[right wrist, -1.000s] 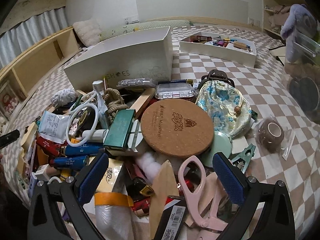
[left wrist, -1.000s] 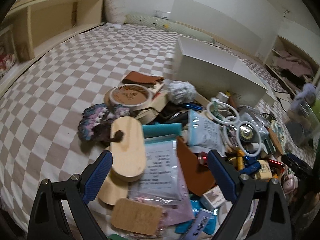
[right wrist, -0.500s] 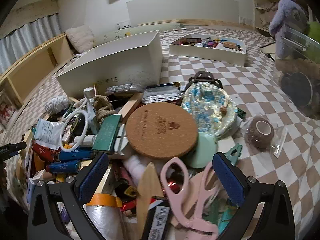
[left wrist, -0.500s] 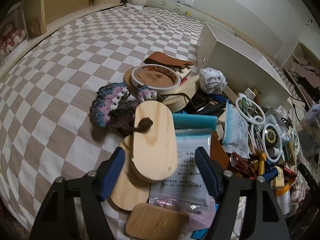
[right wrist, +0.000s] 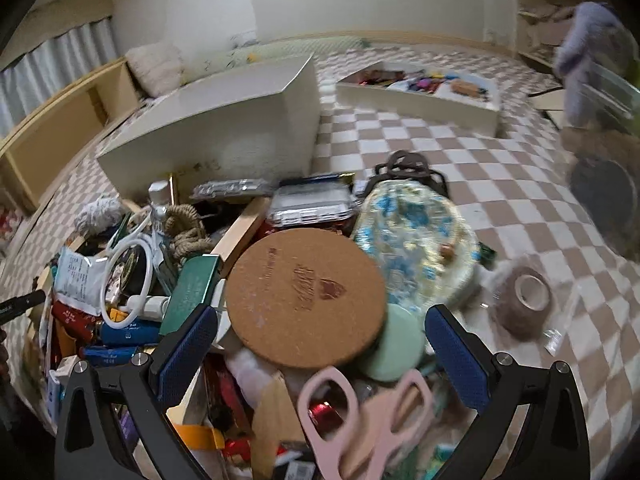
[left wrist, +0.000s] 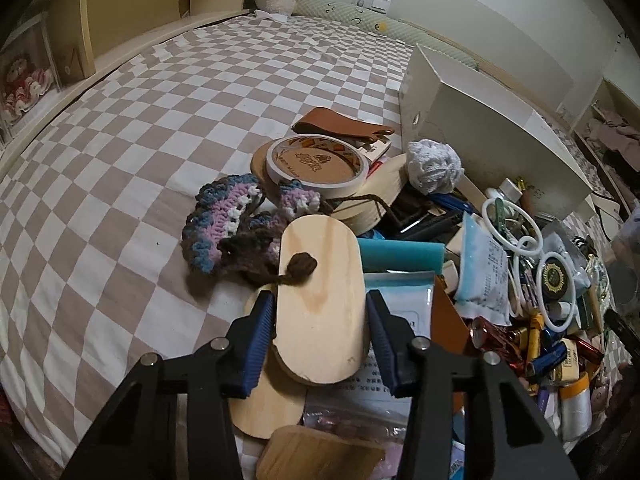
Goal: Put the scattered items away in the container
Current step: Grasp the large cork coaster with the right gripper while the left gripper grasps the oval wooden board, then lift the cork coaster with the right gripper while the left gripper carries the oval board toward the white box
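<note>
Item: oval wooden board [left wrist: 320, 296], pale, with a brown cord knot on its face. It lies at the near left edge of the heap on the checked bed [left wrist: 120, 160], overlapping a second oval board beneath.

Left tongs [left wrist: 320, 344]: jaws closing on the board's long edges, one blue pad at each side and seemingly touching; firm pressure cannot be confirmed.

Right tongs [right wrist: 320, 356]: spread wide, holding nothing, above the cork coaster [right wrist: 304, 296] and pink scissors [right wrist: 360, 420].

Container: white open box [left wrist: 480, 128] at the far right of the heap, its side wall toward the clutter.

Handling, as judged: let the pads seat squarely on both edges before lifting; raise straight up so the lower board and the cord running to the crochet piece [left wrist: 228, 220] are not dragged along.

Not determinable: the box interior; where the cord ends; whether the board below is tied to the top one. The right wrist view is motion-blurred, so small items at its near edge are unclear.
</note>
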A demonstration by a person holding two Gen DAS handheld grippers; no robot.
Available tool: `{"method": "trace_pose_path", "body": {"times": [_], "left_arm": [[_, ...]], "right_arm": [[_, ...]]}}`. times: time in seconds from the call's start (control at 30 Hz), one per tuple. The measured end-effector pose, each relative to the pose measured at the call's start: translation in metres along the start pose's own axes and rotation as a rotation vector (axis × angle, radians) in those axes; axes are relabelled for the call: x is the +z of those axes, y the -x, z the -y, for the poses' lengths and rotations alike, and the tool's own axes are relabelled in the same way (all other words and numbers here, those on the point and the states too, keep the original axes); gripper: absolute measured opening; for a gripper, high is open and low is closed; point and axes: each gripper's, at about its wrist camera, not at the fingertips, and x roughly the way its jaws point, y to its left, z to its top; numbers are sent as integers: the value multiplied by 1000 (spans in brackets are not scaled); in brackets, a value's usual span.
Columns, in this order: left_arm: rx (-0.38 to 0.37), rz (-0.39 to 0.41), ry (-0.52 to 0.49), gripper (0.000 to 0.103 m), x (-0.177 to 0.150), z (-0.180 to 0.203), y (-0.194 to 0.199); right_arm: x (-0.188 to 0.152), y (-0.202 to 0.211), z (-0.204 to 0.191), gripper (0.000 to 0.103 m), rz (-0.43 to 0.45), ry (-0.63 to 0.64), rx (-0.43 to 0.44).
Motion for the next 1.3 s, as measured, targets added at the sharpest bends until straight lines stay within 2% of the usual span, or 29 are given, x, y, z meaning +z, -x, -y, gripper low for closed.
{"method": "trace_pose_path", "body": {"times": [0.2,0.5,0.53,0.67,0.87,1.13,1.3], "left_arm": [[-36,20,-20,46,-5,7,11],[-99,46,-61,46,-5,25,20],[-104,46,-63,46,-5,27,21],[-111,47,-69,46,-7,30,20],[-122,53,-76,46,-9,34,24],[-138,55,-86,46,-13,40,27],[-148,64,-90,46,-16,42,33]], "right_arm": [[8,-23,3,103,-74,25,42],[15,-35,6,103,-121,53,111],[15,-36,6,100,-123,52,122],[15,-35,4,100,-114,60,120],[8,-24,-4,100,-78,80,80],[-7,-10,-2,100,-105,-8,87],[-12,2,-5,100,-87,-40,104]]}}
